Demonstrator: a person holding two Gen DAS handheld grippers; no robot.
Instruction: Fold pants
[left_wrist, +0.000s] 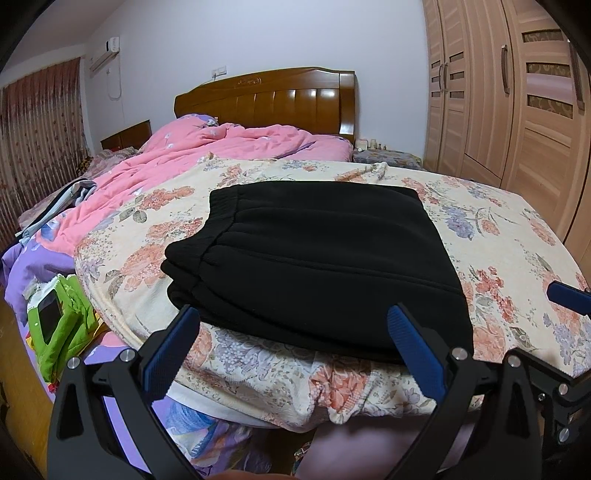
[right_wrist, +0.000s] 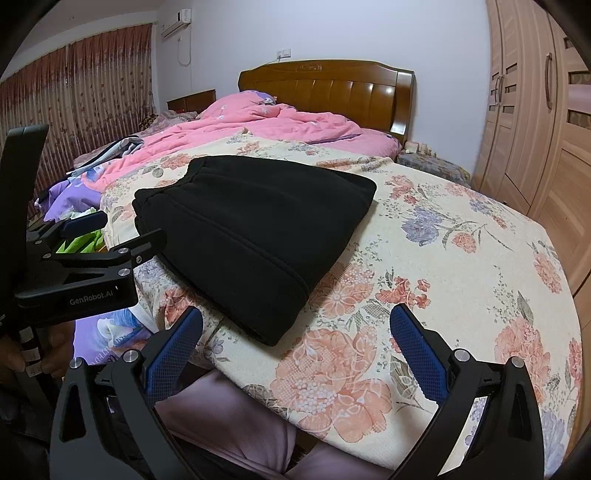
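Note:
Black pants (left_wrist: 314, 258) lie folded into a thick rectangular stack on the floral cream blanket (left_wrist: 498, 236), waistband toward the left. They also show in the right wrist view (right_wrist: 255, 236). My left gripper (left_wrist: 293, 314) is open and empty, its blue pads on either side of the stack's near edge, just short of it. My right gripper (right_wrist: 295, 317) is open and empty, at the stack's near right corner above the blanket (right_wrist: 443, 251). The left gripper's body (right_wrist: 85, 269) shows from the side at the left of the right wrist view.
A pink quilt (left_wrist: 192, 162) is bunched toward the wooden headboard (left_wrist: 288, 99). A green case with a screen (left_wrist: 59, 317) lies at the bed's left edge. Striped clothes (left_wrist: 62, 206) lie further left. A wardrobe (left_wrist: 517, 92) stands on the right. The person's lap in pink trousers (right_wrist: 236, 424) is below.

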